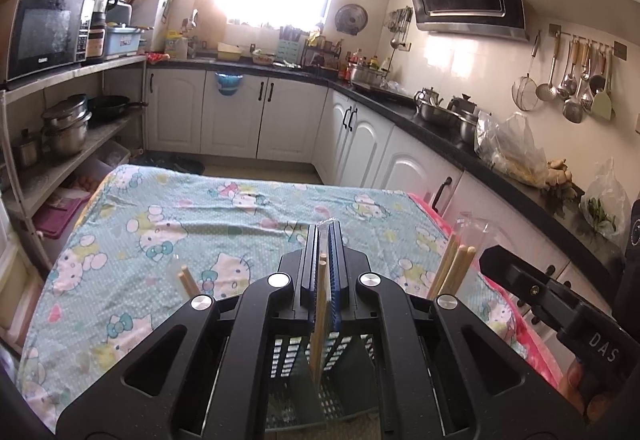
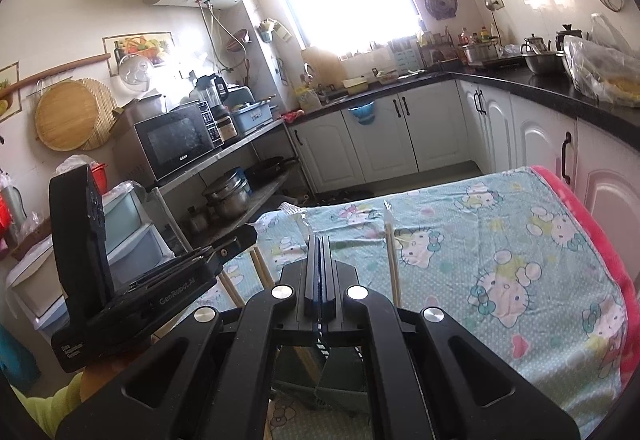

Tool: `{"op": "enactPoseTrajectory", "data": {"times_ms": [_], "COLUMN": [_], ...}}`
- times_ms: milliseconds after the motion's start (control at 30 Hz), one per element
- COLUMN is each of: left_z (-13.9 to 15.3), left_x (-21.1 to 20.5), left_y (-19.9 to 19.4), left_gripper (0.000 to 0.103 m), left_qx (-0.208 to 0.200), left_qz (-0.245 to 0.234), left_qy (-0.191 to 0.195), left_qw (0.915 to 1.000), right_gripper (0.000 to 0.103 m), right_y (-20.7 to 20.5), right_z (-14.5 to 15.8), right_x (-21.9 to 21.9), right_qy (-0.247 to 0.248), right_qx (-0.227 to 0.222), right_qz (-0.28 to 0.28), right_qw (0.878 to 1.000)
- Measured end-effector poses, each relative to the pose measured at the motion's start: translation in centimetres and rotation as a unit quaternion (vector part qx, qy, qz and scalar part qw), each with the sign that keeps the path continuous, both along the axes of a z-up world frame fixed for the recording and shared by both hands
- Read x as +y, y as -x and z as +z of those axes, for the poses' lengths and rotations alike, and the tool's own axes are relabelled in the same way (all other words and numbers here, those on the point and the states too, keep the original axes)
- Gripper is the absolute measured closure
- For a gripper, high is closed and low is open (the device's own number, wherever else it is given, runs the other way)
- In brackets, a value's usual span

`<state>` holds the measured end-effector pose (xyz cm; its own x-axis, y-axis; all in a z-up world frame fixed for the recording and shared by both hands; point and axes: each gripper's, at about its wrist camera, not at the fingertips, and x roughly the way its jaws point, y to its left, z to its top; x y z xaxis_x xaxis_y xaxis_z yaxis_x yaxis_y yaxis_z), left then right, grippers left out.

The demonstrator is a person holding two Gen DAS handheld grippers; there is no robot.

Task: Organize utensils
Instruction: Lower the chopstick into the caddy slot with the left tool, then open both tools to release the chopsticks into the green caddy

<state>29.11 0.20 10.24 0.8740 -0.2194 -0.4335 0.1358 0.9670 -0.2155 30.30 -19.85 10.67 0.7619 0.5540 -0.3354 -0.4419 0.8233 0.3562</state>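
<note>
On the table with the cartoon-cat cloth both tools are low and close to the person, just above a dark slotted basket that stands at the near edge. This basket looks like a utensil holder, and several wooden chopsticks in thin clear wrappers already stand in it, their tops leaning outward to the left and to the right.

From the left wrist view, the left gripper has its two blue-faced fingers pressed together on one wooden chopstick — the stick passes up between the pads, and its lower part goes down into the basket. A bit of clear wrapper shows at the fingertips. I judge that the stick is held upright like this so that it can go straight into a compartment and not catch on the basket wall.

The right gripper has its fingers closed flat against each other. I see nothing between them in its own view, so it seems to hold nothing. Just beside it, to the right, one wrapped chopstick stands up from the basket; it is near the fingers but apart from them. The body of the left tool is visible on the left of this view, so the two hands work close together over the same holder.

The rest of the cloth is bare, so the sorting seems well advanced, and the step in hand is probably to place the held stick with the others
</note>
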Motion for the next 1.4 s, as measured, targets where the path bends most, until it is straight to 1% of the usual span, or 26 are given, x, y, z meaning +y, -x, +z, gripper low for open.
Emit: {"op": "enactPoseTrajectory", "data": {"times_ms": [367, 467, 533, 600, 767, 833, 933, 1000, 1133, 1233, 1300, 1400], "left_z": [-1.0, -1.3, -1.5, -1.7, -2.0, -2.1, -2.2, -2.1, -2.0, -2.0, -2.1, -2.2], "left_x": [0.4, 0.7, 0.8, 1.0, 1.3, 1.4, 1.6, 1.7, 1.6, 1.7, 1.7, 1.7], "left_y": [0.7, 0.8, 0.9, 1.1, 1.6, 1.8, 2.2, 2.4, 3.0, 3.4, 3.7, 4.1], "left_gripper": [0.100, 0.094, 0.092, 0.089, 0.083, 0.082, 0.076, 0.072, 0.067, 0.064, 0.057, 0.053], "left_qx": [0.024, 0.033, 0.037, 0.041, 0.046, 0.047, 0.049, 0.049, 0.047, 0.047, 0.047, 0.047], "left_qz": [-0.007, -0.006, -0.004, -0.004, -0.003, -0.002, -0.002, -0.003, -0.006, -0.007, -0.008, -0.009], "left_qy": [-0.001, 0.002, 0.004, 0.008, 0.013, 0.015, 0.020, 0.022, 0.022, 0.022, 0.023, 0.023], "left_qw": [0.9997, 0.9994, 0.9993, 0.9991, 0.9989, 0.9988, 0.9986, 0.9985, 0.9986, 0.9986, 0.9986, 0.9986], "right_gripper": [0.102, 0.101, 0.099, 0.092, 0.084, 0.083, 0.079, 0.075, 0.073, 0.070, 0.069, 0.068], "right_y": [0.2, 0.3, 0.4, 0.5, 1.2, 1.4, 1.8, 2.1, 2.5, 2.9, 3.1, 3.4], "right_z": [-1.2, -1.5, -1.9, -2.2, -2.7, -2.7, -3.0, -3.2, -3.5, -3.6, -3.6, -3.7], "right_x": [-0.5, -0.7, -0.9, -1.1, -1.4, -1.4, -1.5, -1.6, -1.8, -2.0, -2.1, -2.2], "right_qy": [-0.001, 0.000, 0.001, 0.004, 0.009, 0.012, 0.020, 0.026, 0.032, 0.033, 0.036, 0.039], "right_qx": [0.020, 0.025, 0.031, 0.035, 0.039, 0.040, 0.041, 0.041, 0.044, 0.044, 0.043, 0.044], "right_qz": [-0.010, -0.012, -0.015, -0.018, -0.022, -0.022, -0.024, -0.027, -0.031, -0.032, -0.032, -0.032], "right_qw": [1.000, 1.000, 0.999, 0.999, 0.999, 0.999, 0.999, 0.998, 0.998, 0.998, 0.998, 0.998]}}
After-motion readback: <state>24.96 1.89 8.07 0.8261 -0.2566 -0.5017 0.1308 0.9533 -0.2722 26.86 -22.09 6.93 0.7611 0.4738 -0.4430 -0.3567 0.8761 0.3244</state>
